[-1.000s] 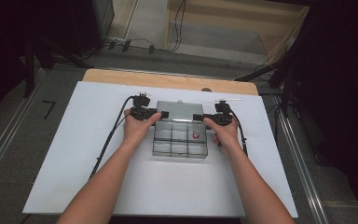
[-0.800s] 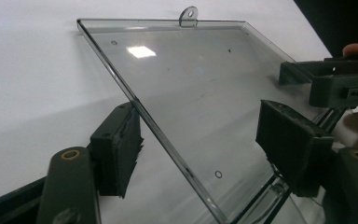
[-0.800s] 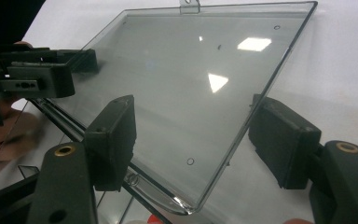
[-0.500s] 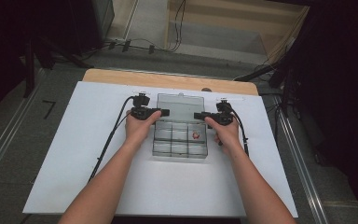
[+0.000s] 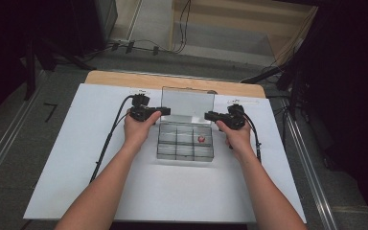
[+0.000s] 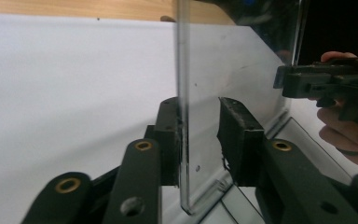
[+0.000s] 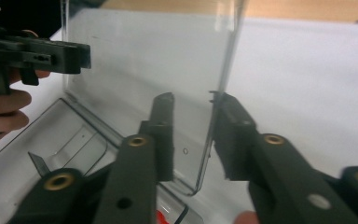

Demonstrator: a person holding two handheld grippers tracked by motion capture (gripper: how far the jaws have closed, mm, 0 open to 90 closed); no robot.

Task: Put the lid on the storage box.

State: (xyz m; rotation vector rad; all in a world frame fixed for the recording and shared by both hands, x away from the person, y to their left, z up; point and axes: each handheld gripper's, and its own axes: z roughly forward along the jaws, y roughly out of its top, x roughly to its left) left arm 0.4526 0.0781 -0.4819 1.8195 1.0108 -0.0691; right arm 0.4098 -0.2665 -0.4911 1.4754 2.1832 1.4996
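Lid (image 5: pixel 188 101) of the clear box (image 5: pixel 185 146) stands upright mid-desk (image 5: pixel 76 143), raised since a second ago. My left tool (image 6: pixel 200 135) and right tool (image 7: pixel 193 135) have just been closing on its side edges — each touching with one pad, not yet clamped.

We count one clear plastic organizer box (image 5: pixel 185 146) with six compartments, one raised lid (image 5: pixel 188 106), one small red piece (image 5: pixel 201 139) inside, two handheld grippers, two cables, and one white board (image 5: pixel 76 158).
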